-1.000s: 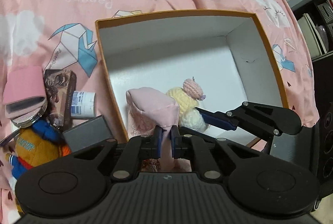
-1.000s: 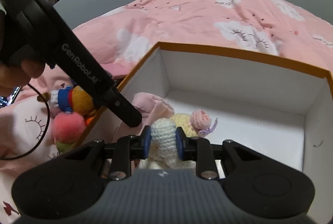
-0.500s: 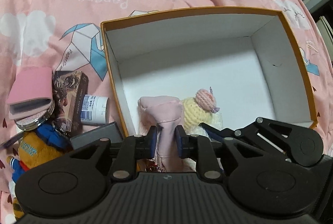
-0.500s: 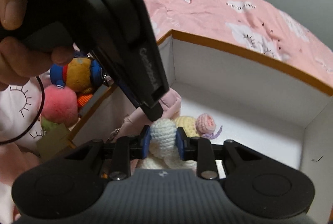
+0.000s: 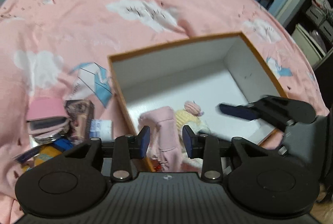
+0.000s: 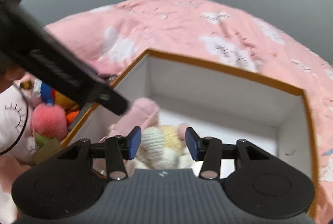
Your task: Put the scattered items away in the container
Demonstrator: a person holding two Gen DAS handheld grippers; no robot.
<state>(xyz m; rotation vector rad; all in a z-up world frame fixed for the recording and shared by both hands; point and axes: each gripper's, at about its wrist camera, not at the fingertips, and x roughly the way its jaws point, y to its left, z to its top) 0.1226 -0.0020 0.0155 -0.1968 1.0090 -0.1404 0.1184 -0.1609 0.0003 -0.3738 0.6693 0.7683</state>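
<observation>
An orange-rimmed box with a white inside (image 5: 226,61) (image 6: 229,90) sits on the pink bed cover. In its near left corner lie a pink cloth pouch (image 5: 166,130) (image 6: 143,113) and a cream and yellow crocheted toy (image 5: 187,119) (image 6: 162,140). My left gripper (image 5: 165,141) hangs over the pouch with its jaws opening; the pouch stands between the pads, clear of both. My right gripper (image 6: 162,142) hangs over the crocheted toy, jaws also opening, pads off the yarn. The right gripper's finger (image 5: 239,112) shows in the left wrist view.
Left of the box lie a pink folded case (image 5: 47,113), a small printed box (image 5: 80,115), a white tube (image 5: 100,127), an orange and blue plush (image 6: 60,96) and a pink pompom (image 6: 50,119). Dark shelves (image 5: 316,21) stand at the right.
Both grippers have let go: the left released the pink pouch, the right released the crocheted toy. Both have pulled back and tilted up, so more of the bed shows.
</observation>
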